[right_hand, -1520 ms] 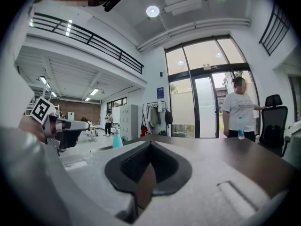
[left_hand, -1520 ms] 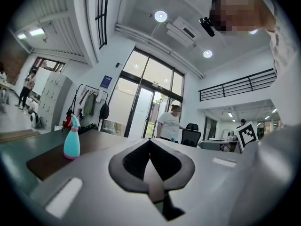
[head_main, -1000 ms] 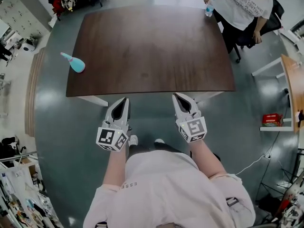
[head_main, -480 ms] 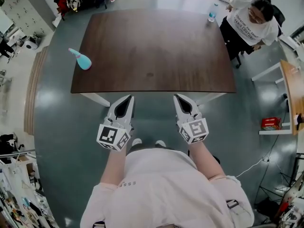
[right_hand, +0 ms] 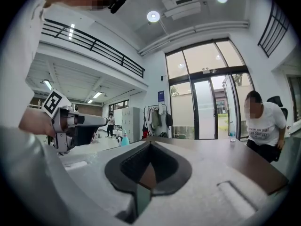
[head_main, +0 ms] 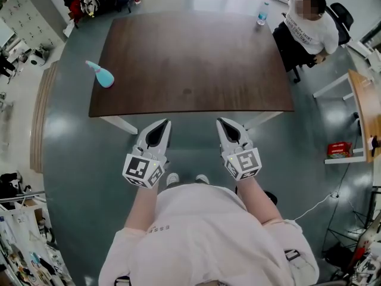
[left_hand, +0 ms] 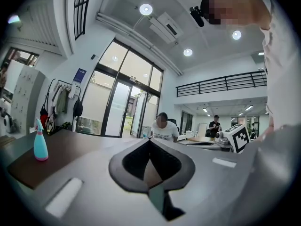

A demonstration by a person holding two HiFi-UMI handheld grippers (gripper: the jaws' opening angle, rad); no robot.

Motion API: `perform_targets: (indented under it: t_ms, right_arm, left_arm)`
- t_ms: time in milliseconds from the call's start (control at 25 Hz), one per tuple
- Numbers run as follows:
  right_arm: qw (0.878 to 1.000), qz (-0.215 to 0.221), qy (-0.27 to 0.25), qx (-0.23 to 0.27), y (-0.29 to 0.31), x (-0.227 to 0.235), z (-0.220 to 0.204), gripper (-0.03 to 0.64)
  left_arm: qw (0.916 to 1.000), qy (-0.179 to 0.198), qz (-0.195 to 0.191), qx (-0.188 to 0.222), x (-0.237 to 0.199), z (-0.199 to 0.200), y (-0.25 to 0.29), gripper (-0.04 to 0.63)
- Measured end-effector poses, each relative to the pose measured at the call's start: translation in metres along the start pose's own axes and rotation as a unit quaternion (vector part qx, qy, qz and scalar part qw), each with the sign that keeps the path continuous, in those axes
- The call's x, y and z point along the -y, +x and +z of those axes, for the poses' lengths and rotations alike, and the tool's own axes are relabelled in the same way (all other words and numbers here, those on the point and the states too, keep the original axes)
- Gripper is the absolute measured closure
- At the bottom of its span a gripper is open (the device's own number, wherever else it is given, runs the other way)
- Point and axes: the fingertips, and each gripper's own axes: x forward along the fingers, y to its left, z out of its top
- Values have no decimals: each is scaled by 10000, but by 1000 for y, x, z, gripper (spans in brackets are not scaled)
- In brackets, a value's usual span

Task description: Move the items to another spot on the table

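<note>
A turquoise spray bottle (head_main: 101,75) lies near the left edge of the dark brown table (head_main: 190,58); it shows standing at the left in the left gripper view as the spray bottle (left_hand: 40,145). A clear water bottle (head_main: 262,14) stands at the table's far right corner. My left gripper (head_main: 162,124) and right gripper (head_main: 221,122) hover side by side just short of the table's near edge, both shut and holding nothing. In each gripper view the jaws meet at their tips, for the left gripper (left_hand: 149,140) and the right gripper (right_hand: 150,144).
A person in a white shirt (head_main: 306,25) sits on a chair by the table's far right corner. A side desk (head_main: 366,109) with a red box (head_main: 340,151) below it stands at the right. Bags and clutter line the left wall.
The person at the far right has moved back from the table corner and sat down. My two grippers have barely moved.
</note>
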Motion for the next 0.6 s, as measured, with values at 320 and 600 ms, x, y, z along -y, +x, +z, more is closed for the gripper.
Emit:
perform_targets:
  t_ms: [320,600]
  right_arm:
    - [9999,-118,-1,-49,-5,9,-1,626]
    - [9998,-146,16,-109,-4,11,-5,626]
  left_arm:
    - [9999,-21,-161,-14,5,1,7,588]
    - [9998,-3,-160,-66,5,-3,8,588]
